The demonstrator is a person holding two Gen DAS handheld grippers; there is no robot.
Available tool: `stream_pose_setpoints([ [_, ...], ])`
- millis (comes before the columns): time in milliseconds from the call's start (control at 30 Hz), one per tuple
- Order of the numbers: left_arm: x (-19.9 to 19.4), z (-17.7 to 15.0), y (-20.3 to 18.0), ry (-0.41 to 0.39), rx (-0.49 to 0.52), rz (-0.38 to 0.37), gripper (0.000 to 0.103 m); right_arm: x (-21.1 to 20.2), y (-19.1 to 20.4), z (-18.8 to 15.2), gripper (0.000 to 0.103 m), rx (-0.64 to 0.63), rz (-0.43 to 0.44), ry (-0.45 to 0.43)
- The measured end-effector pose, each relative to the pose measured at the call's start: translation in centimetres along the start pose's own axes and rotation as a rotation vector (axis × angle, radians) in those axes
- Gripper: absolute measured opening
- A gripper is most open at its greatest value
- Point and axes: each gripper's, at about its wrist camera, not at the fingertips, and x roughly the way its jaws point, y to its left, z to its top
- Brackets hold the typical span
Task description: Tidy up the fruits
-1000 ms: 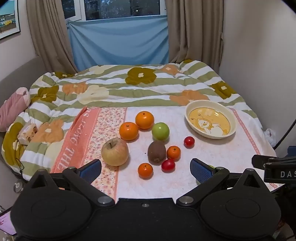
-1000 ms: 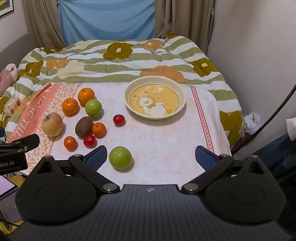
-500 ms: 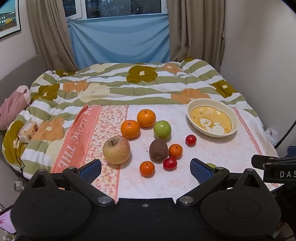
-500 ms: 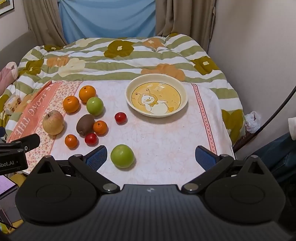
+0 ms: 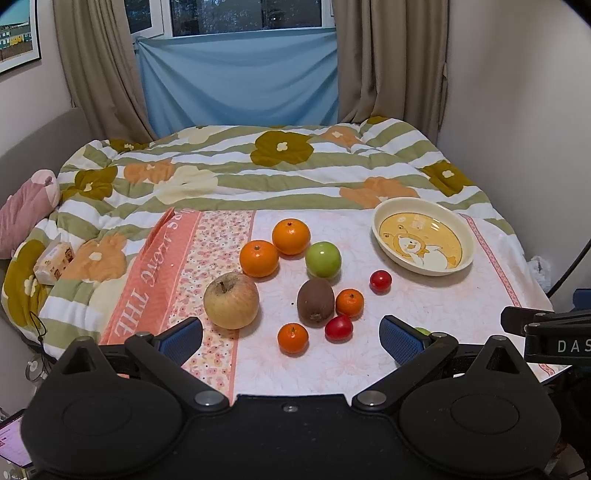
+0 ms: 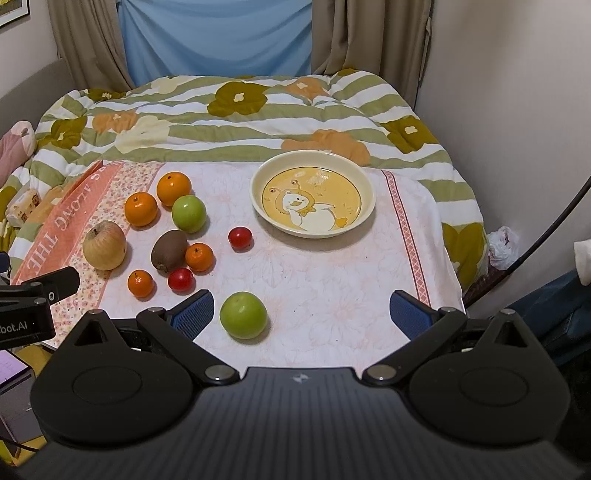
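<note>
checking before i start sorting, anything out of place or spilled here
Nothing is spilled or damaged. One green apple sits alone near the front edge, apart from the fruit cluster around the kiwi. The bowl is upright and empty.

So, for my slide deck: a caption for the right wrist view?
Open right gripper near a green apple, empty duck plate beyond.

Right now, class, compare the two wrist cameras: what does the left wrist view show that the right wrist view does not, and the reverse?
Only the left wrist view shows the window above the blue cloth and most of the framed picture.

Only the right wrist view shows the near green apple whole; the left view catches just a sliver behind a finger.

Both show the empty duck plate, the kiwi, the yellow apple and the floral quilt.
</note>
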Motion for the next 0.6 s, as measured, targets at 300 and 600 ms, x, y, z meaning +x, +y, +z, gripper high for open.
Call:
stream_pose_setpoints([
  [300,0.10,0.06,-0.08,0.000,-0.001,0.000,0.103,0.03,0.01,0.04,0.103,0.003,0.000,0.001],
  [600,0.36,0.31,0.03,0.002,-0.007,0.000,0.103,0.20,0.04,0.11,0.103,0.007,0.003,0.003],
])
